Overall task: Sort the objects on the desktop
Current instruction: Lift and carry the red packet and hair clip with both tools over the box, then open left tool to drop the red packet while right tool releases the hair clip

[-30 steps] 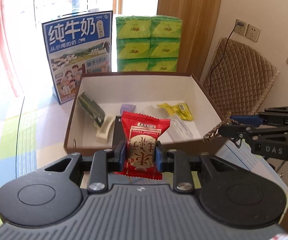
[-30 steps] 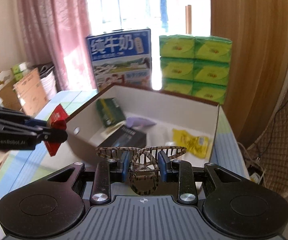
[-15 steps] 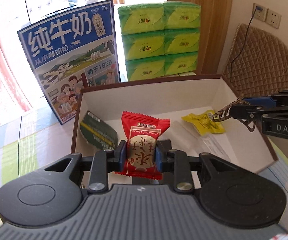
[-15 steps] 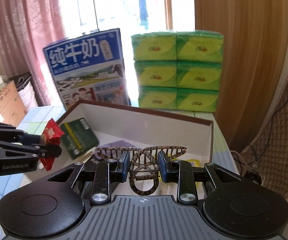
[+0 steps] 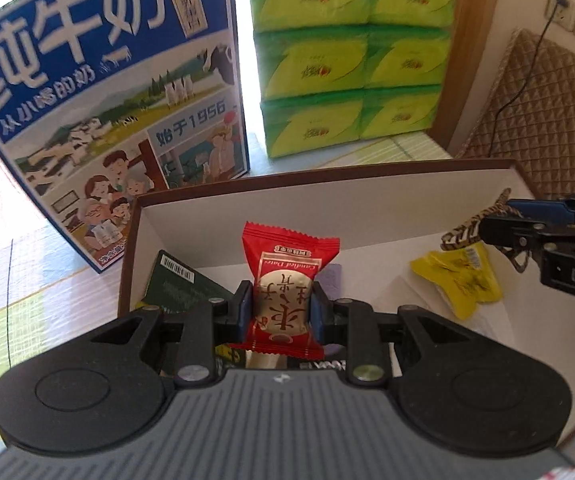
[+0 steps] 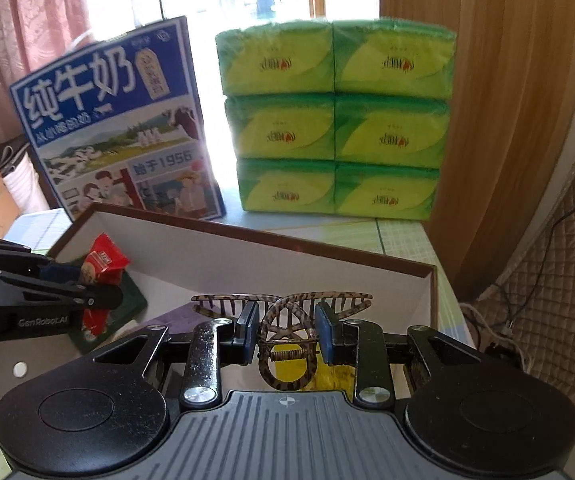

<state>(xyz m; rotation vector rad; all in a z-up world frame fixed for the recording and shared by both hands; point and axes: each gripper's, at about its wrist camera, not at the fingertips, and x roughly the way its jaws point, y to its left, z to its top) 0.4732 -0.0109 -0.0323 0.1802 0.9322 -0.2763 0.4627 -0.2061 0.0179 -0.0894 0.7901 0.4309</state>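
While my left gripper (image 5: 281, 312) clamps the red candy packet (image 5: 287, 280) and my right gripper (image 6: 286, 334) pinches the hair clip (image 6: 283, 320), both hang over the open box (image 6: 247, 256). If I release together, the sprung clip may snag or bounce onto the yellow packet (image 5: 463, 280); the grippers sit close and could bump.

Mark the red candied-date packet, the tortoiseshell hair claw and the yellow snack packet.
red candied-date packet (image 5: 287, 304), left wrist view, printed round label.
tortoiseshell hair claw (image 6: 285, 322), right wrist view, crossed centre above its spring.
yellow snack packet (image 5: 465, 282), left wrist view, middle of the wrapper.
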